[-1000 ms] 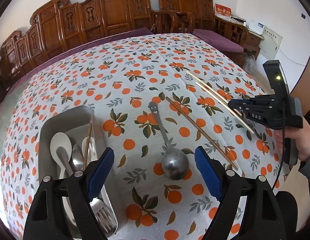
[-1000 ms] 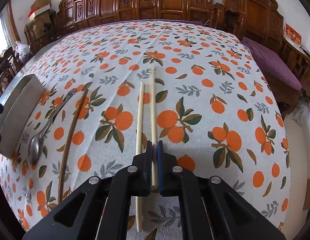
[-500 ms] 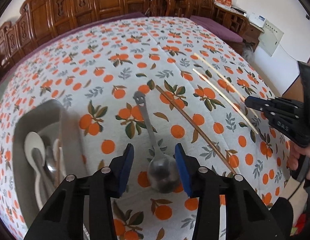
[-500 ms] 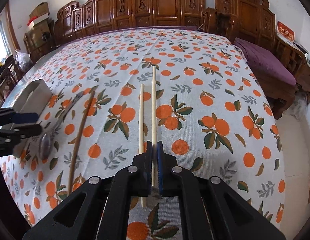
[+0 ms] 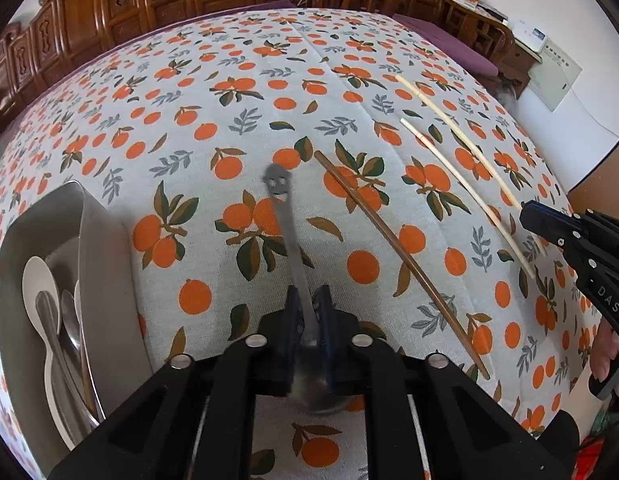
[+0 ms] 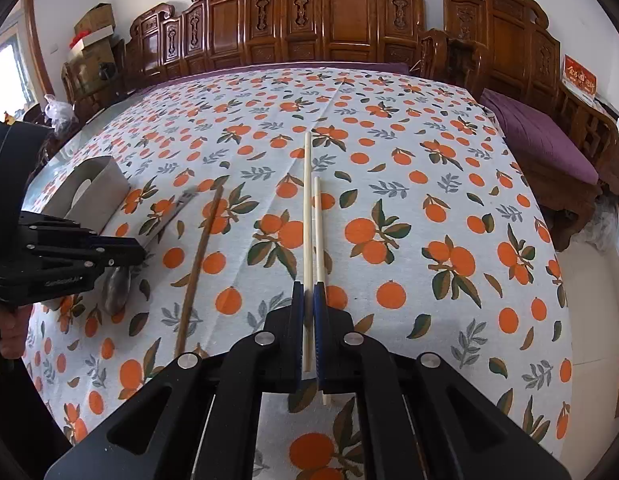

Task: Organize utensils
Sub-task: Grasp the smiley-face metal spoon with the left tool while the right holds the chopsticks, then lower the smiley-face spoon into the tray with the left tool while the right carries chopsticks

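- Risk on the left first: metal spoon [image 5: 287, 240] pinched low on its thin handle, just above the bowl, so likely to pivot or slide out during the carry to the steel tray [image 5: 105, 264].
- Could also clip the tray's near wall or jam against the white spoon [image 5: 39, 284] and cutlery already lying inside.
- Brown chopstick [image 5: 401, 256] flat on the orange-print tablecloth [image 5: 229, 92], between spoon and pale pair, not yet gathered; liable to get knocked by either tool.
- Further right, pale chopstick [image 6: 307, 240] gripped near one end only; long free end apt to droop, twist or snag on the cloth.
- Second pale chopstick [image 6: 318, 256] just beside the jaw, outside it; may roll away if nudged.
- Left gripper [image 5: 308, 308]: narrowed almost fully, clamped on the spoon handle.
- Right gripper [image 6: 308, 312]: near closed, holding the one pale chopstick.
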Available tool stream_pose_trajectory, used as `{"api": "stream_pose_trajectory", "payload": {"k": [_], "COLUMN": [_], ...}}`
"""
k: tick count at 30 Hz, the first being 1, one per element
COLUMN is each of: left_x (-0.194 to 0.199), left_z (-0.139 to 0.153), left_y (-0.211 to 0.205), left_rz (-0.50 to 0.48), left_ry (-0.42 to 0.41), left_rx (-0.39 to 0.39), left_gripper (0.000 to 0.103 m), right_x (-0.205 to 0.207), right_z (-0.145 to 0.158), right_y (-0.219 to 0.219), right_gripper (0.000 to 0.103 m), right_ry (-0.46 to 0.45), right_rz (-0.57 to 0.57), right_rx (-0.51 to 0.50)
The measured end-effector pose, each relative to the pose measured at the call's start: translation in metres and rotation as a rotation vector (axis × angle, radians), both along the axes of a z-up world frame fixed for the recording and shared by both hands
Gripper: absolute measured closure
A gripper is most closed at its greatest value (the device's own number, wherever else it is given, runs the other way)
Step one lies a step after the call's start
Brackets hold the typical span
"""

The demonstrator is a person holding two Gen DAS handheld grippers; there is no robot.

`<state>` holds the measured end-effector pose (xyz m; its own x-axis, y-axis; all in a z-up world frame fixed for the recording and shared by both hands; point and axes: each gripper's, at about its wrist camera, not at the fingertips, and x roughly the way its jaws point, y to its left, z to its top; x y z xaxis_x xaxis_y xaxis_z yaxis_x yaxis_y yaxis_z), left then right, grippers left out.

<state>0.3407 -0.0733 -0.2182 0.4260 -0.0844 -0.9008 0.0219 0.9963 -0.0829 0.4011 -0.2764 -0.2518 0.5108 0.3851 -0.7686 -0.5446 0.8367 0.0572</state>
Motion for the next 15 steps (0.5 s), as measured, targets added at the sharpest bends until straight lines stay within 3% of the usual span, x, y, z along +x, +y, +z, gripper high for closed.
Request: {"api": "stream_pose_trajectory", "payload": {"k": [15], "left_x": [-0.035], "left_z": [0.028], "left_y": [0.005], "left_rz": [-0.043], "left_ry": [-0.061], "left_rx": [0.028], "left_gripper": [0.098], "right_x": [-0.033], "right_z": [0.018], "right_y": [0.019], "right_gripper": [0.097], "right_ry": [-0.012], "right_rz": [0.037], "right_rx": [-0.048]}}
